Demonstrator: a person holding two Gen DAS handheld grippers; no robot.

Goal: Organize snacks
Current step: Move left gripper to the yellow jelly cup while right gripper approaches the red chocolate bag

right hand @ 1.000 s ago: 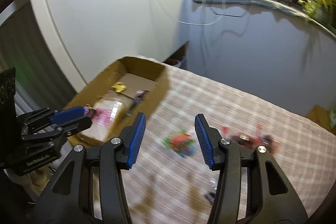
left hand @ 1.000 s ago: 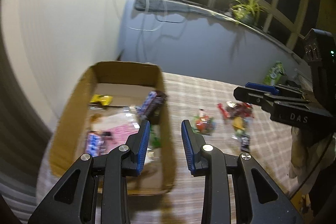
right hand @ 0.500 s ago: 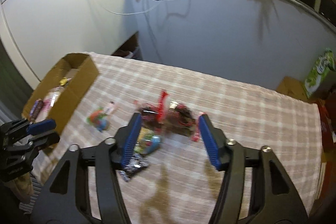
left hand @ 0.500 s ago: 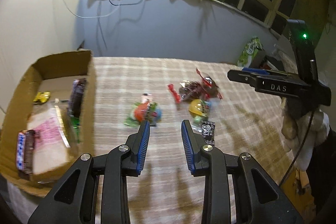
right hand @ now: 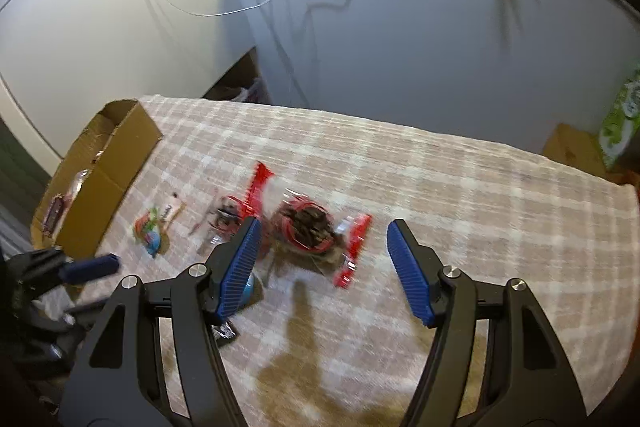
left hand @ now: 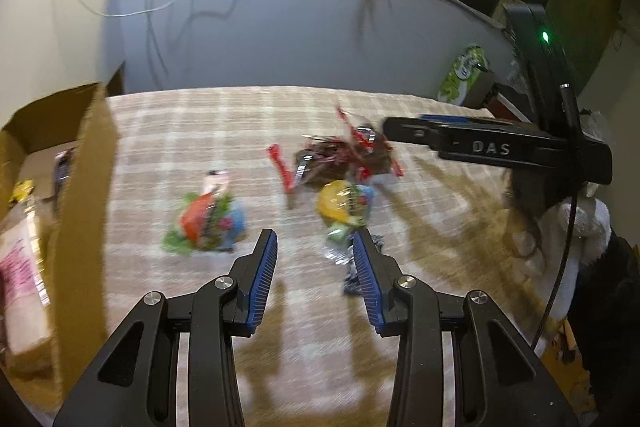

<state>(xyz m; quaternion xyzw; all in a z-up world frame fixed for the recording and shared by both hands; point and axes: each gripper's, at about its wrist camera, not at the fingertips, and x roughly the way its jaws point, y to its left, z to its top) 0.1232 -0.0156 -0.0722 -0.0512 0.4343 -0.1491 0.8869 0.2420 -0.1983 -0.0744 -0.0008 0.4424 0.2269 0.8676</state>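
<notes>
Fingers (left hand: 264, 275) of the left gripper (left hand: 316, 281) stand spread, with nothing between the blue pads; the jaws have just been opening. They hang above the plaid-covered desk (left hand: 200, 131), not touching any snack. Fingers (right hand: 408, 271) of the right gripper (right hand: 320, 267) are spread wider, likewise bare, and their jaws have also just been opening.

Task items, all loose on the desk:
- A green, red and blue snack packet (left hand: 208, 223) lies just ahead and left of the left gripper.
- A clear packet with yellow contents (left hand: 340, 205) lies just ahead and right of it, partly behind the right-hand pad.
- A small dark wrapper (left hand: 354, 277) lies near that pad's tip (detail too blurred to read).
- A clear bag of dark sweets with red trim (right hand: 308, 227) sits ahead of the right gripper, in line with the gap between its fingers, not touched by either.
- A second red-trimmed bag (right hand: 236, 211) lies just left of it.

A cardboard box (left hand: 92, 155) stands at the left end of the desk, open-topped, with several packets inside, including a pink and white one (left hand: 18, 267). The loose snacks lie well apart from it.

Each gripper shows in the other's view: the right one at the right edge of the left view, the left one at the lower left of the right view. Both views are motion-blurred.
</notes>
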